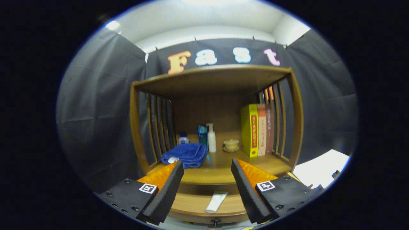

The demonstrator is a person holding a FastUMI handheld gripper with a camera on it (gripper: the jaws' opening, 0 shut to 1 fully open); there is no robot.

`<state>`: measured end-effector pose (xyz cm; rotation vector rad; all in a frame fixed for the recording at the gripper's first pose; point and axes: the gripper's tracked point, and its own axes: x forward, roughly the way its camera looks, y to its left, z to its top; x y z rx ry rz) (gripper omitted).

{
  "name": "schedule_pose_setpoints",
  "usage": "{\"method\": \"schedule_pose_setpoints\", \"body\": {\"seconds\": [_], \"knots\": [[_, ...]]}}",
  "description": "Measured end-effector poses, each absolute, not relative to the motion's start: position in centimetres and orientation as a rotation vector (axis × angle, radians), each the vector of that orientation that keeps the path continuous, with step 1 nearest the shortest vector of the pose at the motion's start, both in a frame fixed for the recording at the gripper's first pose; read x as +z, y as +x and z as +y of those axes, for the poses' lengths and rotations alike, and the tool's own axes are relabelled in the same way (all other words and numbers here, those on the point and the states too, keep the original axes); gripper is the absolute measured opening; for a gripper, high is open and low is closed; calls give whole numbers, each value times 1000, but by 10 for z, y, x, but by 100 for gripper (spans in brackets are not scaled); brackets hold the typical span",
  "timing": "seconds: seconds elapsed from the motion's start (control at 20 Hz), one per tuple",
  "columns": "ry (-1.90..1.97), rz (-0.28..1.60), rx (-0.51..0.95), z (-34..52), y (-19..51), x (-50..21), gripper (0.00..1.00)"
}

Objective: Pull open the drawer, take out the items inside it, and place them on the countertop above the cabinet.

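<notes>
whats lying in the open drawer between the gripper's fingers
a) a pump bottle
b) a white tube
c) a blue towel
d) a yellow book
b: a white tube lies flat in the pulled-out drawer, below the countertop, seen through the gap of the open gripper, whose fingers touch nothing.

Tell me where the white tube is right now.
In the gripper view, the white tube lies in the open drawer below the countertop, between the open gripper's fingers.
</notes>
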<state>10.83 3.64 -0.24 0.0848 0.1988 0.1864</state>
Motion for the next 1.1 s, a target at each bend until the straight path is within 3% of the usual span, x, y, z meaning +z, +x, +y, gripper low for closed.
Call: {"method": "schedule_pose_setpoints", "body": {"seconds": [0.1,0.35,0.7,1.05,1.1], "knots": [[114,403,245,56,134,-35,97],[109,843,186,58,151,-139,97],[-27,1117,89,52,163,-234,97],[-42,1254,41,61,164,-261,93],[-15,1270,40,65,163,-262,88]]}}
